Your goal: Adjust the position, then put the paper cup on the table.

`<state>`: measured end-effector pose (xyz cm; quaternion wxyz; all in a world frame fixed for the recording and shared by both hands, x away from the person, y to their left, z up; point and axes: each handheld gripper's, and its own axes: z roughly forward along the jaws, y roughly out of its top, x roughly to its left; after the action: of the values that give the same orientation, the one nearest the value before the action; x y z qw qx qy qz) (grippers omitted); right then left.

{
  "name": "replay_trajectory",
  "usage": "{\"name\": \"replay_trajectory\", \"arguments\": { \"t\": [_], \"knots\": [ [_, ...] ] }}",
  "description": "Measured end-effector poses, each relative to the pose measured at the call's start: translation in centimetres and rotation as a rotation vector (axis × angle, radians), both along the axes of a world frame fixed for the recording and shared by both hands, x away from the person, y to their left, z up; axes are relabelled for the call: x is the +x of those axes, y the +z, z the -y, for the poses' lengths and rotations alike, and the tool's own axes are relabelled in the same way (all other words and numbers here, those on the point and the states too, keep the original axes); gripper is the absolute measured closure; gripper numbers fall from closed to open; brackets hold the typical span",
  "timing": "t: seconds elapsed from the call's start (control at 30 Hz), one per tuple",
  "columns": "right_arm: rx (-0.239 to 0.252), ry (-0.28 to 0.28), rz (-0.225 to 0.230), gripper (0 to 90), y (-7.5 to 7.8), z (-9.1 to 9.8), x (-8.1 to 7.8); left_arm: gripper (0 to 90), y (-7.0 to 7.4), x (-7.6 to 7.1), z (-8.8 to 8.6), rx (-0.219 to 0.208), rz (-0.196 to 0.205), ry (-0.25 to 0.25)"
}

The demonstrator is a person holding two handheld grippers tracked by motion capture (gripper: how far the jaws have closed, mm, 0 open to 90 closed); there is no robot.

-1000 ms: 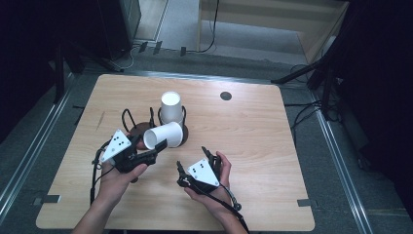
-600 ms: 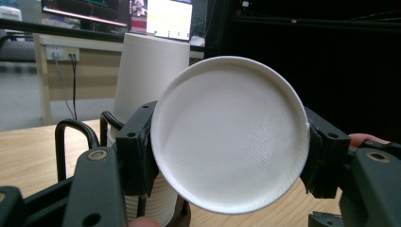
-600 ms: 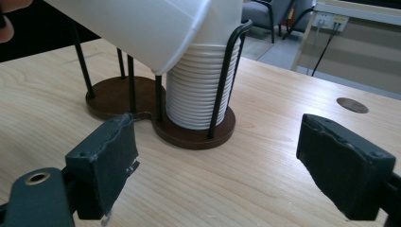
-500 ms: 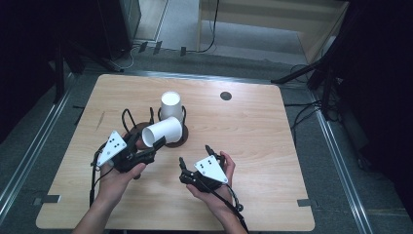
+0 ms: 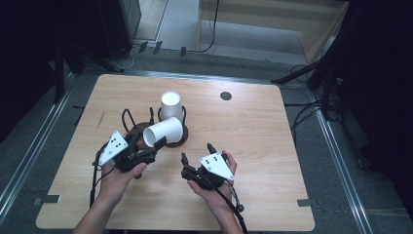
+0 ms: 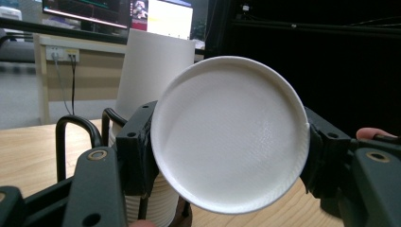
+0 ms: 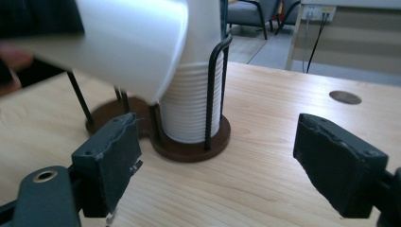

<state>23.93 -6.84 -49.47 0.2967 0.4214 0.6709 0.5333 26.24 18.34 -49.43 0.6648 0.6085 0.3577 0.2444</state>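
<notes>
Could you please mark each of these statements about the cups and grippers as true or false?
1. The left gripper holds a white paper cup on its side. True.
2. The right gripper is shut on a cup. False: its fingers are spread apart, with nothing between them.
3. A stack of cups stands in the wire holder. True.
4. The holder sits on a white base. False: the base is dark brown.
5. The held cup is blue. False: it is white.
</notes>
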Motion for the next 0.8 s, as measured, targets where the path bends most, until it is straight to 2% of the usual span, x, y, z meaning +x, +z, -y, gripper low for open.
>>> {"name": "replay_trajectory", "arguments": {
  "t": [0.07, 0.2, 0.33, 0.4, 0.63, 0.73, 0.8],
  "knots": [
    [0.036, -0.018, -0.014, 15.6, 0.2, 0.2, -0.1, 34.1, -0.1, 0.1, -0.1, -0.006, -0.013, -0.001],
    [0.13, -0.044, -0.074, 14.9, 0.7, 0.8, 0.0, 34.1, 0.0, -0.1, -0.1, -0.016, 0.003, -0.004],
    [0.171, -0.041, -0.106, 8.1, 1.1, 0.7, -0.3, 34.1, 0.1, -0.1, -0.1, -0.014, 0.012, 0.001],
    [0.214, -0.035, -0.125, 6.8, 1.2, 0.5, -0.4, 34.1, 0.1, -0.1, 0.0, -0.024, 0.015, 0.0],
    [0.424, -0.053, -0.229, 8.0, 1.2, 0.0, -0.1, 34.1, 0.0, -0.1, 0.2, -0.029, 0.019, -0.002],
    [0.478, -0.064, -0.245, 10.5, 1.3, -0.1, -0.1, 34.1, -0.1, -0.1, 0.3, -0.014, 0.018, -0.009],
    [0.522, -0.074, -0.268, 11.4, 1.4, -0.1, -0.1, 34.1, -0.1, -0.1, 0.5, -0.018, 0.022, -0.01]
  ]
}}
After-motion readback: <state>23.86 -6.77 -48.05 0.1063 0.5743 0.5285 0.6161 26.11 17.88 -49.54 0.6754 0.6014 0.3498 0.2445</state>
